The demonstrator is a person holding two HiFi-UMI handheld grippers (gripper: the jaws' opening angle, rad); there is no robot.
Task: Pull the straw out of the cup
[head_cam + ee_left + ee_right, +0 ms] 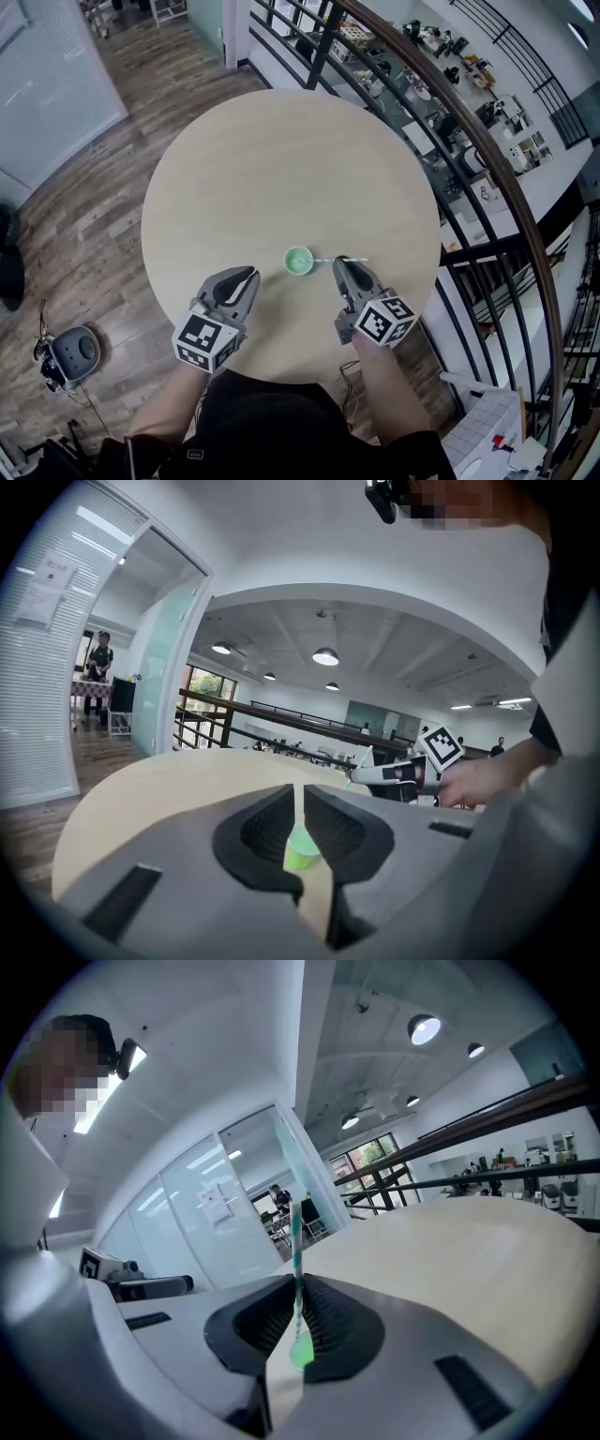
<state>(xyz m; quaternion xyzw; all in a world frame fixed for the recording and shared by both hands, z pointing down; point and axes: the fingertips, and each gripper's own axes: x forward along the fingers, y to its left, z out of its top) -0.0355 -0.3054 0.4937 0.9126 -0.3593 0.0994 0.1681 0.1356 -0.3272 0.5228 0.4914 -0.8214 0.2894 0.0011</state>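
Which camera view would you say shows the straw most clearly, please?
The right gripper view: the striped straw stands upright, close up, clamped between the right gripper's jaws. The head view shows it as a thin line by the cup; the left gripper view shows only a faint sliver.

The cup (298, 262) stands on the table (262, 169), near its front edge (straw (328, 260) just right of it).

A small green cup (298, 262) is found upright on the worktop (281, 169). A teal-striped straw (323, 260) is clamped in the right tongs (343, 263).
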